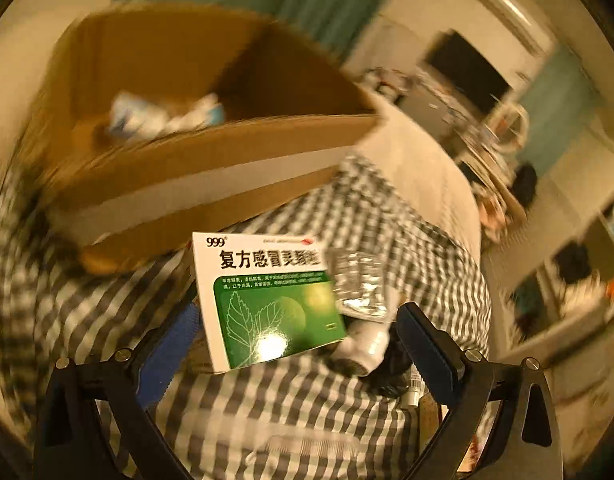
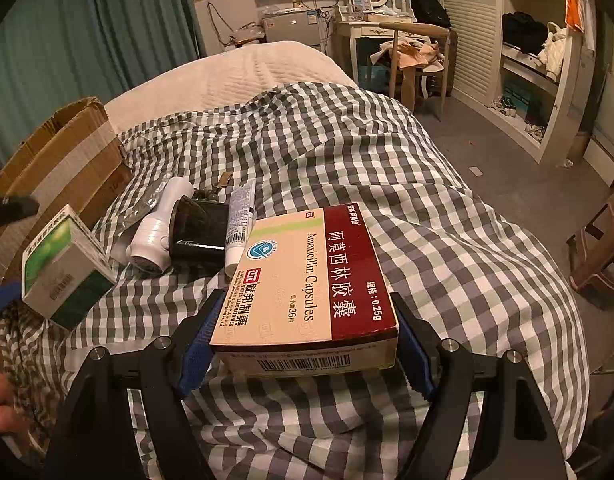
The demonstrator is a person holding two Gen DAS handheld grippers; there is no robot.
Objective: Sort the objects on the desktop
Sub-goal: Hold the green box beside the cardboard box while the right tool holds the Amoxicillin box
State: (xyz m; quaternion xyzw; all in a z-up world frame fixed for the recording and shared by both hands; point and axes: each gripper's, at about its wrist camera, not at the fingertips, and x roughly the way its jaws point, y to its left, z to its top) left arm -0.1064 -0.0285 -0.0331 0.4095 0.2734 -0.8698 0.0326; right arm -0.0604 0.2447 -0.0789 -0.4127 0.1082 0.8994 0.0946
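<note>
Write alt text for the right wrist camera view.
The right gripper clamps a red and cream Amoxicillin box above a checked bedspread. To its left lie a green medicine box, a white device and a cardboard box.

Right tongs clamped on a cream-and-maroon cardboard box of amoxicillin capsules, blue pads against both long sides, barcode end nearest the camera. Underneath, a bed with a grey-and-white checked cover. Just beyond the box: a white plastic tube, a black cylindrical cup on its side, a white handheld device. Further left, a green-and-white medicine box, tilted, and an open brown cardboard carton by the teal curtain.
</note>
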